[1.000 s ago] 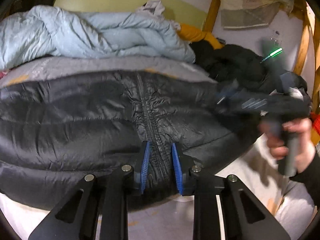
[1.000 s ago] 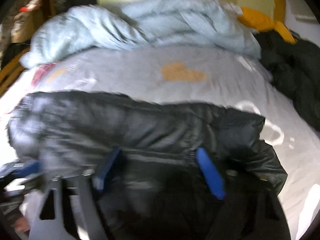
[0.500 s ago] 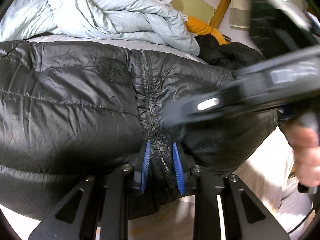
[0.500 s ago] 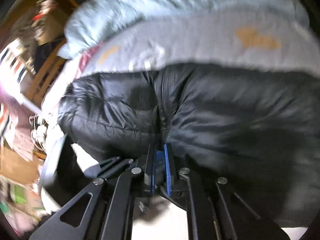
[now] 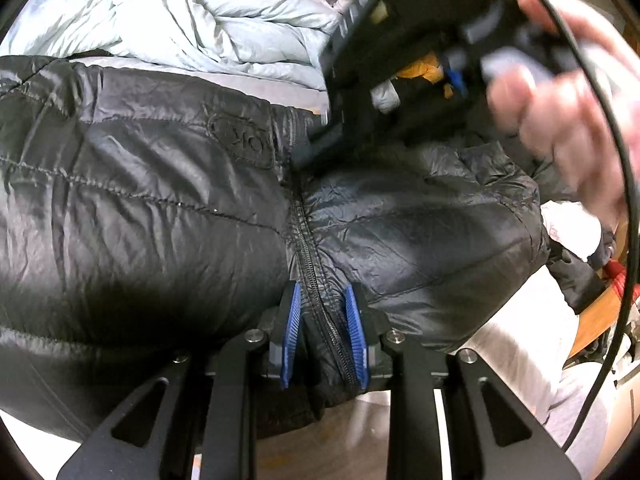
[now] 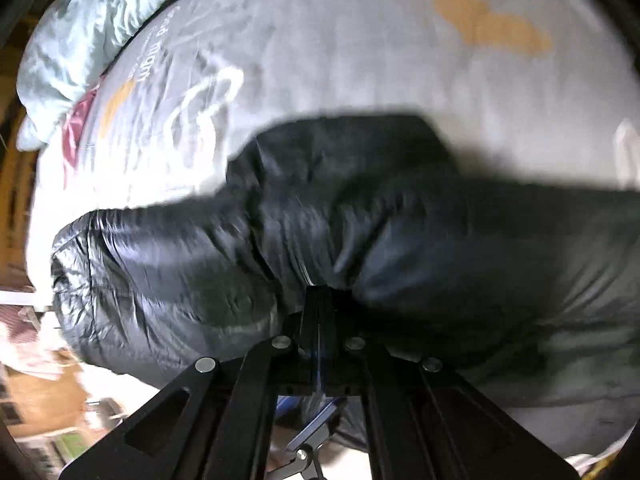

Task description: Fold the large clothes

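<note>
A black quilted puffer jacket lies across the bed, zipper toward me. My left gripper is shut on the jacket's near edge, its blue pads pressing either side of the zipper. A hand holds my right gripper above the jacket, pointing steeply down at the upper zipper. In the right wrist view the right gripper has its fingers pressed together, and the jacket puckers where they pinch a fold. That view is blurred.
A crumpled light blue duvet is heaped at the back of the grey printed sheet. Orange and dark clothes lie at the far right. A black cable hangs past a wooden frame.
The right gripper swung in from the right to over the jacket's middle, tipped downward and closed on the fabric. The jacket now bulges higher in the left view. The left grip is unchanged.
</note>
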### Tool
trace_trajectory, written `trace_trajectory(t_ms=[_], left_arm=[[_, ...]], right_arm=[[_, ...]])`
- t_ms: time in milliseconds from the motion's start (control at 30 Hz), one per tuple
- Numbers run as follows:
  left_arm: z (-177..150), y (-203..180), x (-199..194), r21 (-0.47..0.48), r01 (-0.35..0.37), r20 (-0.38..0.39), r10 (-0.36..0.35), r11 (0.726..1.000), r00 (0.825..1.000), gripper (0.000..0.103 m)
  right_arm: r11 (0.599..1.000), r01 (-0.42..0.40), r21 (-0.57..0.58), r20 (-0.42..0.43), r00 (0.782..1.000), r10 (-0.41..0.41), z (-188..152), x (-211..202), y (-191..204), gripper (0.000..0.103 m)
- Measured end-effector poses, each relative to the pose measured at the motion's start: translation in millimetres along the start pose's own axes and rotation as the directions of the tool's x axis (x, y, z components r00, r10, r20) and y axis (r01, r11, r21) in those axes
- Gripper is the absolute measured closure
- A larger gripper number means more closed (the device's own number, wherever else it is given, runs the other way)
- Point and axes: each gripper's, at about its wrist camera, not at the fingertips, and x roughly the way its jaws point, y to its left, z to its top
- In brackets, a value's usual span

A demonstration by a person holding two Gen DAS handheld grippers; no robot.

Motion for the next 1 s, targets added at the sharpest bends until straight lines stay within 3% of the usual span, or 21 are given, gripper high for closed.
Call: trace_trajectory(t_ms=[200, 400, 567, 633, 733, 867, 933, 1000], left_arm=[[4.7, -2.8, 5.4, 0.000, -0.002, 0.000, 0.002, 1.000, 1.000, 0.079], [6.9, -0.8, 7.5, -0.007, 0.005, 0.001, -0.005, 1.000, 1.000, 0.079], [7.2, 1.0, 8.1, -0.008, 0.004, 0.003, -0.004, 1.000, 1.000, 0.079], [7.4, 1.1, 8.3, -0.005, 0.000, 0.003, 0.000, 1.000, 1.000, 0.079], [7.1, -0.2, 9.2, -0.001, -0.004, 0.002, 0.004, 1.000, 1.000, 0.078], [6.9, -0.5, 8.8, 0.006, -0.008, 0.002, 0.008, 1.000, 1.000, 0.078], [6.8, -0.5, 8.7, 0.006, -0.008, 0.002, 0.008, 1.000, 1.000, 0.078], [6.8, -0.7, 8.8, 0.006, -0.008, 0.002, 0.008, 1.000, 1.000, 0.078]], right_arm=[[0.999, -0.033, -0.027, 0.094, 0.995, 0.035, 15.6, -34.1, 4.3, 0.103], [0.998, -0.018, 0.060, 0.110, 0.994, 0.011, 30.2, -48.8, -39.7, 0.103], [0.994, 0.010, 0.107, 0.188, 0.982, -0.030, 40.3, -87.7, -49.4, 0.103], [0.995, -0.017, 0.101, 0.233, 0.972, -0.007, 39.5, -107.0, -44.9, 0.103], [0.997, -0.065, 0.040, 0.289, 0.956, 0.051, 26.3, -133.7, -39.4, 0.103], [0.996, 0.004, -0.086, 0.389, 0.921, 0.030, -14.1, -145.9, -34.7, 0.103], [0.993, 0.034, -0.111, 0.399, 0.917, 0.014, -30.7, -136.9, -37.0, 0.103], [0.990, 0.022, -0.143, 0.365, 0.930, 0.032, -41.1, -119.3, -38.4, 0.103]])
